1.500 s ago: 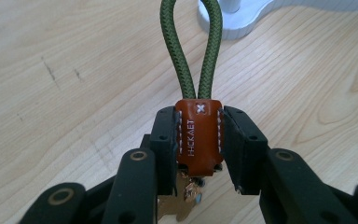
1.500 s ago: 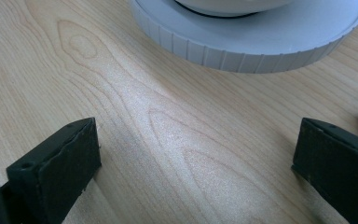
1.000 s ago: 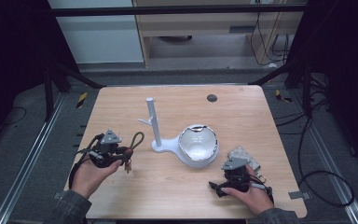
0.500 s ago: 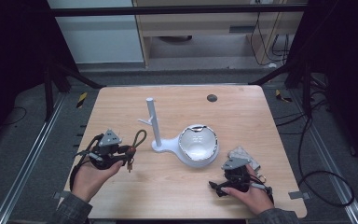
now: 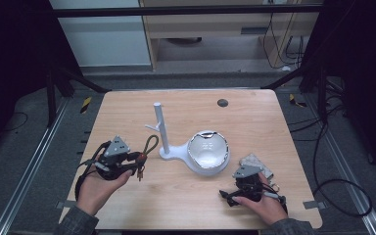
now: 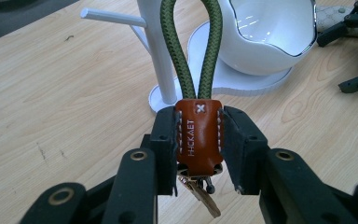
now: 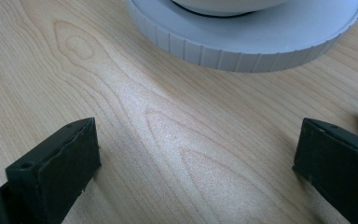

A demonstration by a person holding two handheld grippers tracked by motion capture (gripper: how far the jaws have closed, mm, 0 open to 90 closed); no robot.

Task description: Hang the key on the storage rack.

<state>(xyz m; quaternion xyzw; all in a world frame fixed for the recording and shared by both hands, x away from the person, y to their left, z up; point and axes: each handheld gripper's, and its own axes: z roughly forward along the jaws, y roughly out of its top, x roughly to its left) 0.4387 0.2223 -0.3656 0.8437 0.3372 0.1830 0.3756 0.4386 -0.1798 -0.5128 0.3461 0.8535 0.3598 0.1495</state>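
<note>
My left gripper point(image 5: 133, 160) is shut on the brown leather tab point(image 6: 198, 135) of a keychain, held a little above the left of the table. The keychain's green rope loop point(image 6: 191, 51) points toward the white stand's post point(image 6: 161, 51), and its keys point(image 6: 203, 198) hang below the jaws. In the high view the loop point(image 5: 150, 144) lies just left of the post point(image 5: 160, 128), which has a short side peg. My right gripper point(image 5: 227, 196) rests open on the wood near the front right, nothing between its fingers point(image 7: 56, 163), facing the stand's round base point(image 7: 247, 42).
A white bowl point(image 5: 208, 151) sits on the stand's base beside the post. A patterned cloth item point(image 5: 255, 164) lies next to the right hand. A dark round hole point(image 5: 222, 103) marks the far side of the table point(image 5: 254, 122).
My left gripper has carried the keychain slightly up and to the right, toward the post. The right gripper has stayed where it was.
</note>
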